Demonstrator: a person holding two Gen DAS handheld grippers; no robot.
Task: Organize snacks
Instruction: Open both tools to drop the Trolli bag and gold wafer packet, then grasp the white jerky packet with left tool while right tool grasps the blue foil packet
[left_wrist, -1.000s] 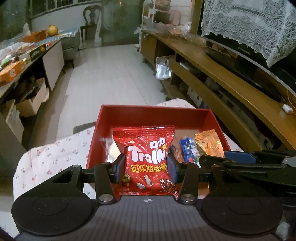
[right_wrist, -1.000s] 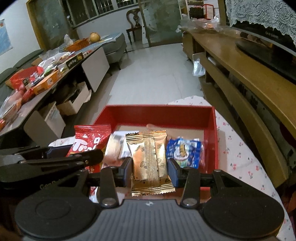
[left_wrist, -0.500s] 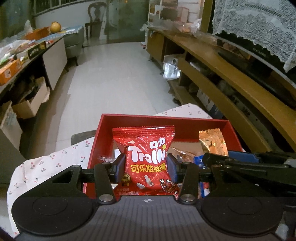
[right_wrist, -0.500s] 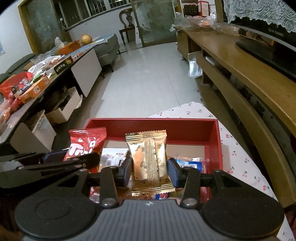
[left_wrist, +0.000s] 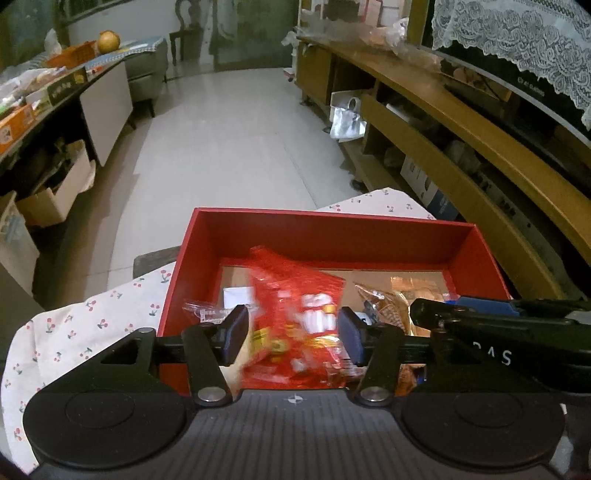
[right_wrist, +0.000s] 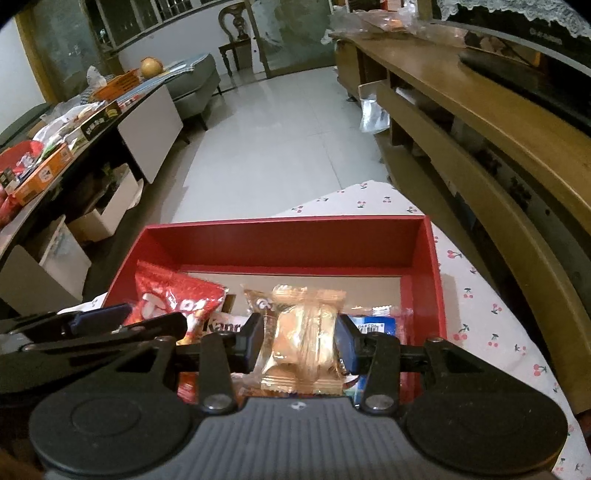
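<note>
A red box (left_wrist: 325, 230) (right_wrist: 280, 236) stands on a cherry-print cloth and holds several snack packets. My left gripper (left_wrist: 291, 334) is open above the box's near left part; the red Trolli packet (left_wrist: 295, 310) is blurred and tipping down between its fingers, and it also shows in the right wrist view (right_wrist: 173, 299). My right gripper (right_wrist: 299, 341) is open wider than the gold packet (right_wrist: 304, 339), which sags between its fingers above the box. A blue packet (right_wrist: 376, 325) lies in the box at the right.
The cherry-print cloth (left_wrist: 85, 328) (right_wrist: 487, 317) covers the small table under the box. A long wooden shelf unit (right_wrist: 498, 147) runs along the right. A cluttered counter with boxes (right_wrist: 66, 147) stands at the left. Tiled floor (left_wrist: 229, 140) lies beyond.
Both grippers have opened. The red Trolli packet has slipped from the left fingers and is falling into the box. The gold packet has come loose in the right fingers and sags.
</note>
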